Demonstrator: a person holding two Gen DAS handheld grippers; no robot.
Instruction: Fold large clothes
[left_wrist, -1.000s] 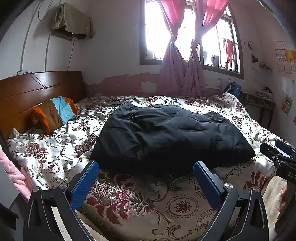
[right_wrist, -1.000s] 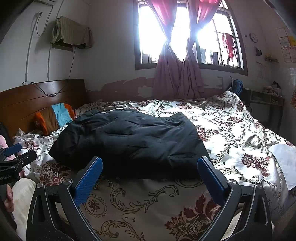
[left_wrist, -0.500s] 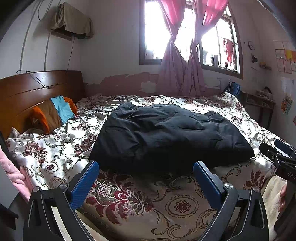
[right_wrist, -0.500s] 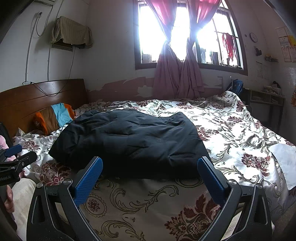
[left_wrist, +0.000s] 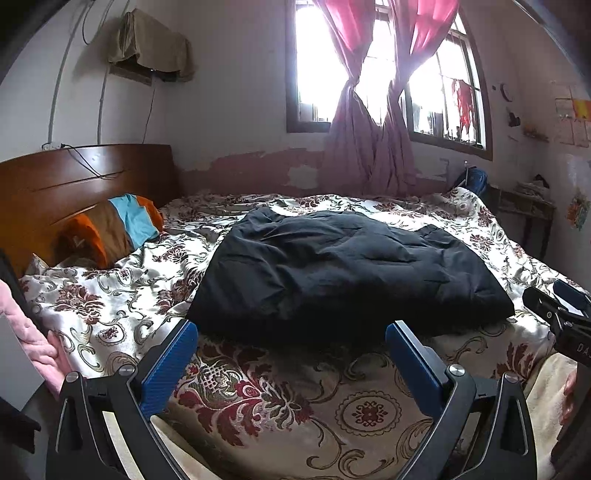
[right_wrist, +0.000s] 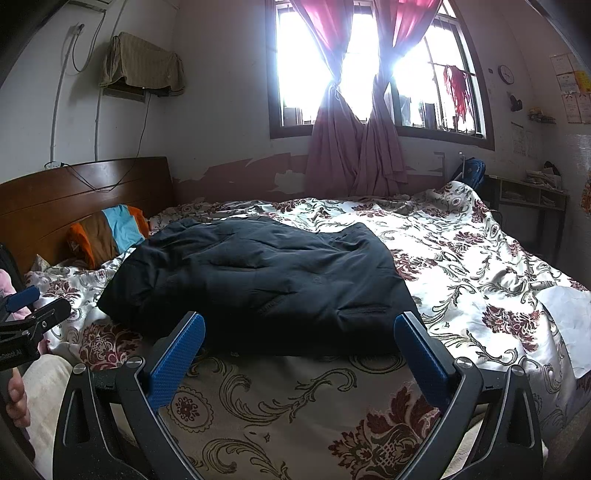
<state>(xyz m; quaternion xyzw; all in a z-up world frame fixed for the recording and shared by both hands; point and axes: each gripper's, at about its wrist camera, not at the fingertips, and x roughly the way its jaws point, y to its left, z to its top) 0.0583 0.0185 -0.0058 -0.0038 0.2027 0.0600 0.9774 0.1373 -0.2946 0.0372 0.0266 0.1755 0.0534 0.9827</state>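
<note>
Black jacket lengthwise across bed

near bedspread bare | black jacket blocks middle | right side free

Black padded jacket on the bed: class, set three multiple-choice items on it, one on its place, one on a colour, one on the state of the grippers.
1. Where does the black padded jacket lie?
A. On the floral bedspread
B. On the headboard
C. On the windowsill

2. What colour are the gripper pads?
A. Red
B. Blue
C. Green

3. How do the left gripper and right gripper stand?
A. Both shut on the jacket
B. One open, one shut
C. Both open, short of the jacket

Answers: 1 A, floral cloth shows all round it. 2 B, both pairs are blue. 3 C, the jaws are spread and hold nothing.
</note>
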